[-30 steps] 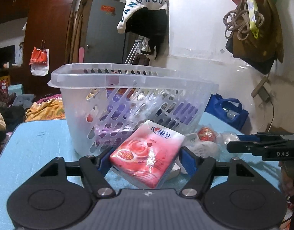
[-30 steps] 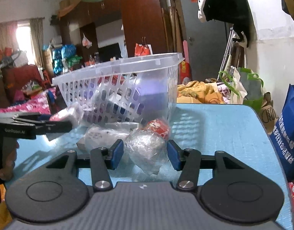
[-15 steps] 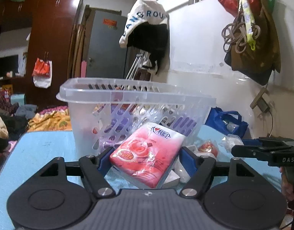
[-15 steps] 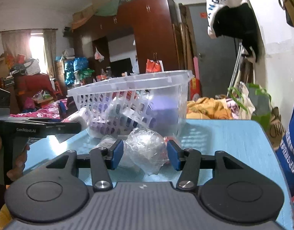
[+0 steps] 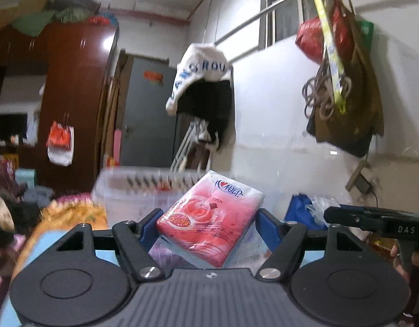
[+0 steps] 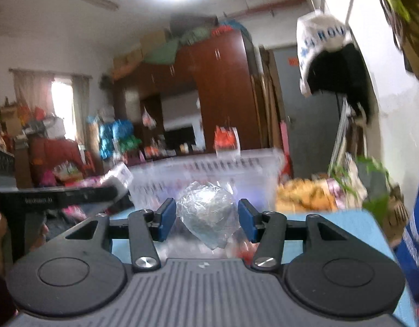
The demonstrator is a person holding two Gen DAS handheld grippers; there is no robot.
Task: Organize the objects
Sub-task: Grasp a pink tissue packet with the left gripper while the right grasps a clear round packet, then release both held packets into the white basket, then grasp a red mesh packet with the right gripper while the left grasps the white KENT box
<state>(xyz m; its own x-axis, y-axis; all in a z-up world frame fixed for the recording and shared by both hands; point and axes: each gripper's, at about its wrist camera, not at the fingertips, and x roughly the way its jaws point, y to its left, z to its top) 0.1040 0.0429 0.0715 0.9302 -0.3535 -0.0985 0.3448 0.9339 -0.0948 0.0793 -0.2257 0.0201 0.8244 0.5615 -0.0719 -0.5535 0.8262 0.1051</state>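
L gripper [image 5: 208,224] clamps pink tissue pack [image 5: 209,218], centre-bottom of left wrist view, lifted in front of clear plastic basket [image 5: 122,188] at mid-left. R gripper [image 6: 206,216] pinches crinkly clear-wrapped item [image 6: 206,209], centre of right wrist view, basket [image 6: 209,169] blurred behind. Blue table [image 6: 332,226] below, lower right. Other gripper pokes in at frame edge in each view.

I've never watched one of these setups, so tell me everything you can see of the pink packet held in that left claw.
The pink tissue pack is a soft, glossy plastic-wrapped block printed with roses, with a white end bearing a blue and red logo and the word OPEN. It sits tilted, white end up and away, clamped between the left gripper's blue pads, in front of the blurred clear basket.
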